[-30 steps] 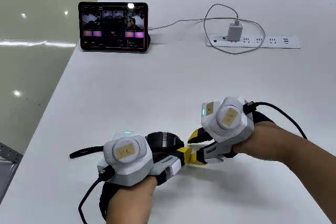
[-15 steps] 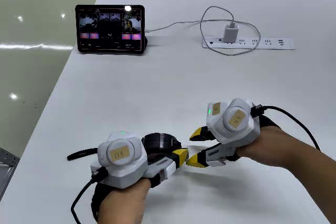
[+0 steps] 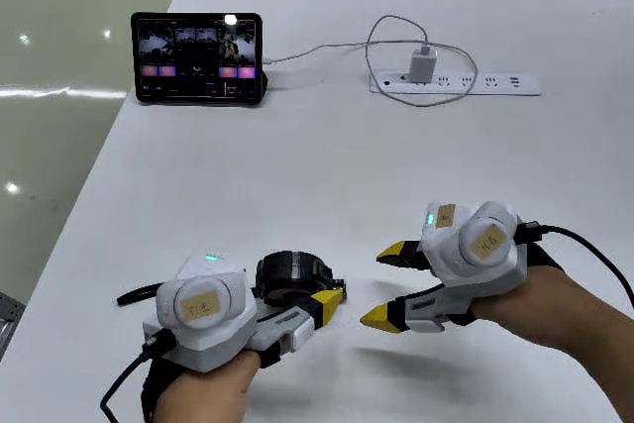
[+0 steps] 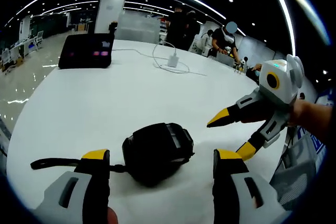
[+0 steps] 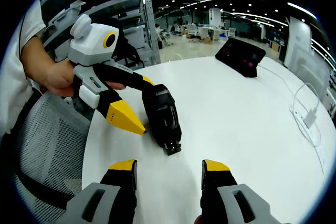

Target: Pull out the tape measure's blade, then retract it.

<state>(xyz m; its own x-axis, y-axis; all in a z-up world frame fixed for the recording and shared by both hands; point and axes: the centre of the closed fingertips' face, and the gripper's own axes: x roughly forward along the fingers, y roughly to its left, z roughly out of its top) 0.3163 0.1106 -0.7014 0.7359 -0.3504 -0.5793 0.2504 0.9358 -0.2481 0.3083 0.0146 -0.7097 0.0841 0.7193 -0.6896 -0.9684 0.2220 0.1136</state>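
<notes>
L hand-held gripper (image 4: 161, 156) sits low at the near edge of the white table (image 3: 297, 165), jaws apart w/ the black tape measure (image 3: 290, 277) lying between them. Left gripper view: a strip of bare table shows each side of the case, so the jaws straddle it but aren't clamped. Right gripper view agrees: one yellow tip just beside the case's near side, other tip at its far side. Case lies on the table, approx. front-centre in head view, close to the person. Thin black strap (image 4: 52, 163) runs from the case past the L jaw, flat on the table. Can't tell from these views whether any blade is out.

R hand-held gripper (image 3: 383, 286) is held just to the right of the case, jaws wide open, nothing in them. Its yellow tips point at the tape measure but are apart from it. It hangs a bit above the table, w/ its shadow underneath.

Far side of table: dark tablet (image 3: 196, 44) propped upright, screen lit. White cable (image 3: 327, 45) runs from it to a white charger (image 3: 423, 64) plugged into a power strip (image 3: 475, 83). All well apart from both grippers.
</notes>
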